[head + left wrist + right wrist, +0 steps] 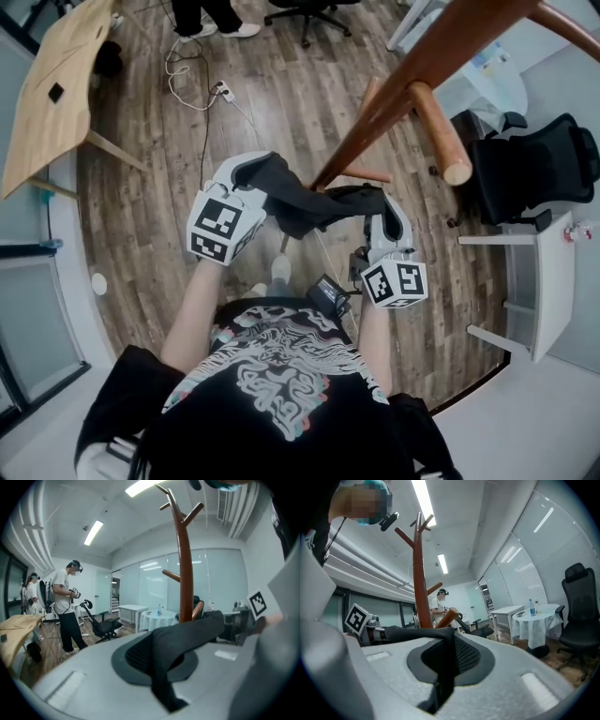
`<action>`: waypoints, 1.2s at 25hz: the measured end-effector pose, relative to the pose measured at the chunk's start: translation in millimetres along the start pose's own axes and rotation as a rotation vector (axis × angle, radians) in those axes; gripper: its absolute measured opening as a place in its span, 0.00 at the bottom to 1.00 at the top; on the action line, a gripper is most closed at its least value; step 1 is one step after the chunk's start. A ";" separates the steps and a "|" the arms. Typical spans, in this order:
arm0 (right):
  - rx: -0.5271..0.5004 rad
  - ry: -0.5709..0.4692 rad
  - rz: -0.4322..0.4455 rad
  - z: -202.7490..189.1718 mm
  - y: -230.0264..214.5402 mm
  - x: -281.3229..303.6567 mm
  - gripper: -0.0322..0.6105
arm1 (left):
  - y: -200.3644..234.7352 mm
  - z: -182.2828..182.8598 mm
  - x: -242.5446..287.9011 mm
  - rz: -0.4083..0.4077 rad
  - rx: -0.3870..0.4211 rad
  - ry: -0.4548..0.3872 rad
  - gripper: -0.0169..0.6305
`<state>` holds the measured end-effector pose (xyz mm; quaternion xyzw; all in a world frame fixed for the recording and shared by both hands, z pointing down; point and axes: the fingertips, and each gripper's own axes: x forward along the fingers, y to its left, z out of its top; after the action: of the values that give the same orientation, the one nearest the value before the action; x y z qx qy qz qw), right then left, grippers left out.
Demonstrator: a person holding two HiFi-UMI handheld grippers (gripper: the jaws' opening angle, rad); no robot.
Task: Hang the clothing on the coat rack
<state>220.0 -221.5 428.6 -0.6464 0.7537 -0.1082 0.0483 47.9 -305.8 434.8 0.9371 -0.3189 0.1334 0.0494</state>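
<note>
A dark garment (302, 204) hangs stretched between my two grippers, just in front of the brown wooden coat rack (422, 64). My left gripper (251, 176) is shut on the garment's left end, where the cloth (171, 654) is pinched between the jaws. My right gripper (386, 210) is shut on the right end, the fabric (441, 665) clamped in the same way. A rack peg (441, 133) juts out above the right gripper. In the left gripper view the coat rack (184, 564) rises straight ahead. The coat rack (421, 573) also stands close in the right gripper view.
A wooden table (54, 86) stands at the far left, with cables (199, 92) on the floor beside it. A black office chair (542, 173) and a white desk (551, 281) are at the right. A person (63, 606) stands further back in the room.
</note>
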 end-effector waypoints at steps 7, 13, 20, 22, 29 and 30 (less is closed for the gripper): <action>0.014 0.005 0.028 -8.0 -5.2 5.3 0.07 | 1.4 -6.5 3.9 0.024 -0.013 -0.003 0.03; -0.006 0.034 0.058 -19.9 -5.5 12.4 0.07 | 5.4 -23.3 3.6 0.049 -0.039 0.014 0.03; 0.012 0.056 0.073 -33.5 -12.7 20.9 0.07 | 5.8 -40.0 13.5 0.050 -0.054 0.063 0.03; 0.003 0.061 0.076 -36.0 -13.7 24.4 0.07 | 6.6 -44.7 17.0 0.049 -0.059 0.076 0.03; -0.018 0.085 0.088 -44.8 -18.2 30.7 0.07 | 3.8 -57.9 25.6 0.044 -0.060 0.121 0.03; -0.018 0.087 0.087 -46.2 -18.3 30.7 0.07 | 3.6 -61.2 25.9 0.042 -0.061 0.127 0.03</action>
<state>222.9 -249.7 479.7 -0.6079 0.7836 -0.1272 0.0142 52.1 -312.9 500.8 0.9179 -0.3386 0.1837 0.0954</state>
